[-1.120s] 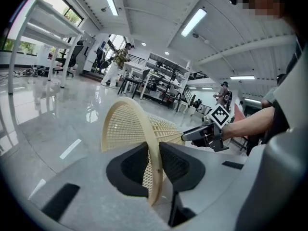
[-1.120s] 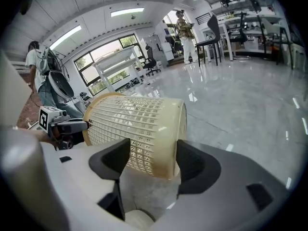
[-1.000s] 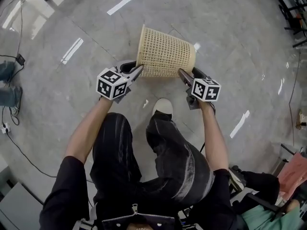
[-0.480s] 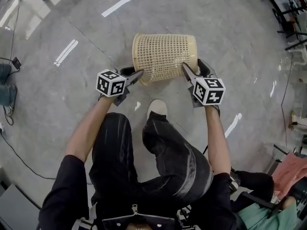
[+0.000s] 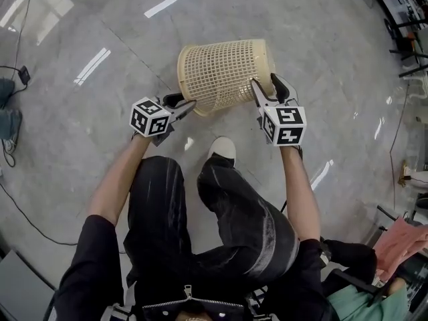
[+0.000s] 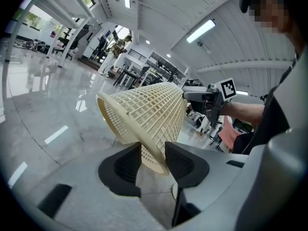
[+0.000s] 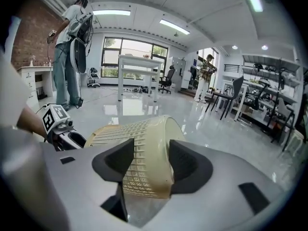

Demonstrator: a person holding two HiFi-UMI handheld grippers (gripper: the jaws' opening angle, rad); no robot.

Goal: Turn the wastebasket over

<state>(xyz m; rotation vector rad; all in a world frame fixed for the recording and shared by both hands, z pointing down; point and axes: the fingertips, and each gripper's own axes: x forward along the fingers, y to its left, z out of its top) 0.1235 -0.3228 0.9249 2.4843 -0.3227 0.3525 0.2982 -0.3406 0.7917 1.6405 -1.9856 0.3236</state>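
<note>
The cream mesh wastebasket [image 5: 224,72] lies on its side over the grey floor, with its open rim to the left and its base to the right. My left gripper [image 5: 187,104] straddles the lower rim [image 6: 144,114]. Its jaws are opening, and a gap shows between the left pad and the thin rim. My right gripper [image 5: 264,82] straddles the solid base edge [image 7: 144,143]. Its jaws are closing, and both pads sit against the basket. In the left gripper view the right gripper [image 6: 211,97] shows beyond the basket. In the right gripper view the left gripper [image 7: 60,124] shows at the far left.
The person's white shoe [image 5: 224,149] and dark trouser legs are right below the basket. Cables [image 5: 13,146] run along the floor at the left. A chair with pink cloth [image 5: 408,243] stands at the lower right. A white table [image 7: 139,61] and office chairs stand far back.
The basket's base end has risen with my right gripper, which rolled. The rim has tipped down to the left. My left gripper sank a little and its jaws spread apart.
</note>
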